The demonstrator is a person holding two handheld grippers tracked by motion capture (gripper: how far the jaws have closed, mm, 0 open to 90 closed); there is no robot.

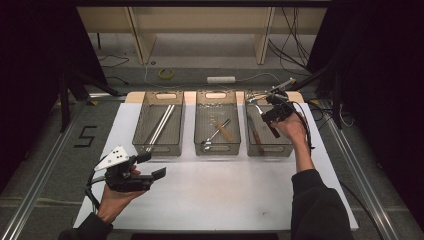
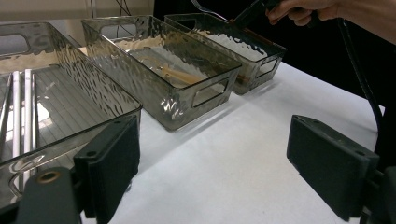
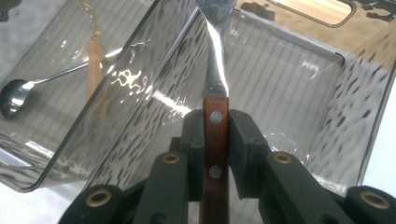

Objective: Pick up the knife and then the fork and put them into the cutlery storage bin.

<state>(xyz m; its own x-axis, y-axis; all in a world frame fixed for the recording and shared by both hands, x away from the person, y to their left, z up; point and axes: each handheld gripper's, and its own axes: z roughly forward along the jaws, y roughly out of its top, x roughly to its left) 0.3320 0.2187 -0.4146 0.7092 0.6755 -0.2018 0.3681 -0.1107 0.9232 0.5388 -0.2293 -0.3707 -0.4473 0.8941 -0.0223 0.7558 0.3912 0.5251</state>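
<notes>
Though over bin, utensil between tongs.

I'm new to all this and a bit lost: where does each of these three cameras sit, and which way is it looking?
High view: fixed above the table, looking forward and down on three bins; both forearms, left gripper, right gripper show.
Left gripper view: rides the left gripper, looks between its open jaws across the bins; the other hand shows.
Right gripper view: rides the right gripper, looks into the right bin; jaws clamp a wooden-handled utensil.
All share the middle bin with its spoon.
</notes>
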